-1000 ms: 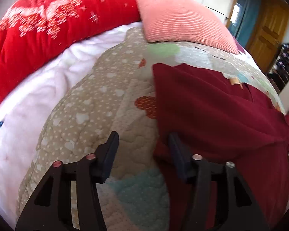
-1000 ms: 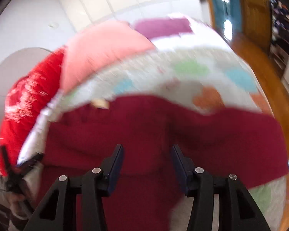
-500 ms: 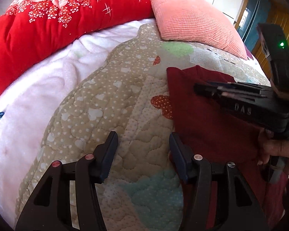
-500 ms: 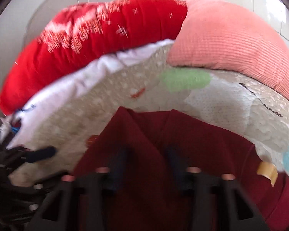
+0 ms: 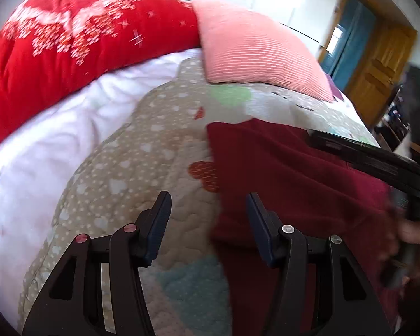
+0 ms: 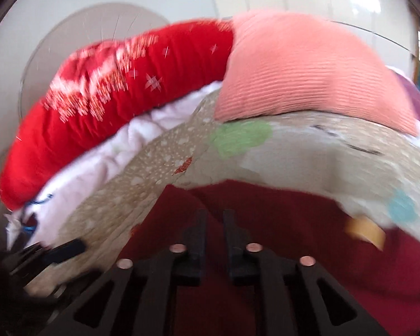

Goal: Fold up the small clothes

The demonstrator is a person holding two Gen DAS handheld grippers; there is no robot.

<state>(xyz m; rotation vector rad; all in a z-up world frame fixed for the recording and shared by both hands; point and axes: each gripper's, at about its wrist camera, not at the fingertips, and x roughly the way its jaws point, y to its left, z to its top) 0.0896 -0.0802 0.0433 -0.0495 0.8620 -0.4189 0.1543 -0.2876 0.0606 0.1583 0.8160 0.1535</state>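
A dark red garment (image 5: pixel 288 173) lies flat on the patterned quilt (image 5: pixel 142 162); it also shows in the right wrist view (image 6: pixel 280 215), with a tan tag (image 6: pixel 365 231). My left gripper (image 5: pixel 208 210) is open and empty, straddling the garment's left edge low over the quilt. My right gripper (image 6: pixel 213 221) has its fingers nearly together over the garment near its far left corner; whether cloth is pinched between them is unclear. The right gripper also shows in the left wrist view (image 5: pixel 372 159), reaching in from the right.
A red floral duvet (image 5: pixel 70 50) and a pink ribbed pillow (image 5: pixel 254 47) lie at the head of the bed. A white blanket (image 5: pixel 56 134) lies left of the quilt. A wooden door (image 5: pixel 383 64) stands at far right.
My right gripper's fingers have closed together over the garment's far left part. The left gripper stays open at the left edge, its view shifted slightly.
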